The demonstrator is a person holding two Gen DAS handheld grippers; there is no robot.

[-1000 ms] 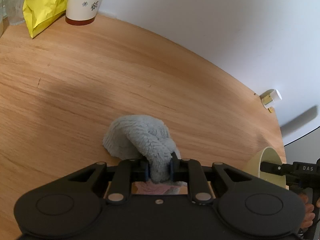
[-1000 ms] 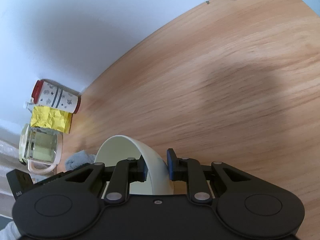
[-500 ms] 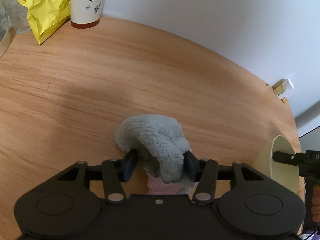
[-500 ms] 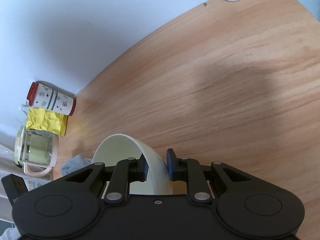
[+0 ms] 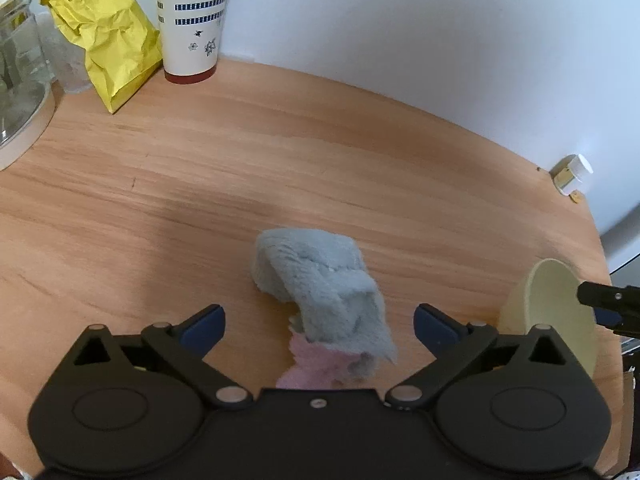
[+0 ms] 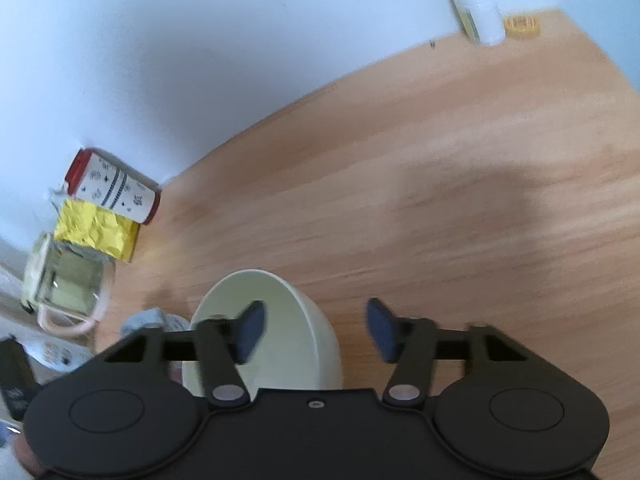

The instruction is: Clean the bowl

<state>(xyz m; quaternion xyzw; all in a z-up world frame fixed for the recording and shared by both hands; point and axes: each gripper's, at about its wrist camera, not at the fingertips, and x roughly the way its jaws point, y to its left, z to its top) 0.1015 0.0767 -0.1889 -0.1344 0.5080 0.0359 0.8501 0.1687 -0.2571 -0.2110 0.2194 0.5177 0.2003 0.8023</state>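
Note:
A fluffy grey cloth [image 5: 320, 280] with a pink underside lies crumpled on the wooden table [image 5: 160, 200]. My left gripper [image 5: 319, 326] is wide open, its jaws on either side of the cloth's near end and clear of it. A cream bowl [image 6: 276, 332] stands tilted on the table; it also shows in the left wrist view [image 5: 552, 320] at the right edge. My right gripper [image 6: 316, 330] is open, one finger inside the bowl and one outside its wall, not clamping it. The right wrist view is blurred.
At the back left stand a patterned cup [image 5: 192, 20], a yellow crumpled bag [image 5: 104, 40] and a glass jug [image 5: 20, 72]. A small white bottle [image 5: 572, 172] and a yellow disc [image 6: 520, 26] sit at the far right, near the wall.
My left gripper opened and let go of the grey cloth, then drew back. My right gripper opened and released the bowl's wall.

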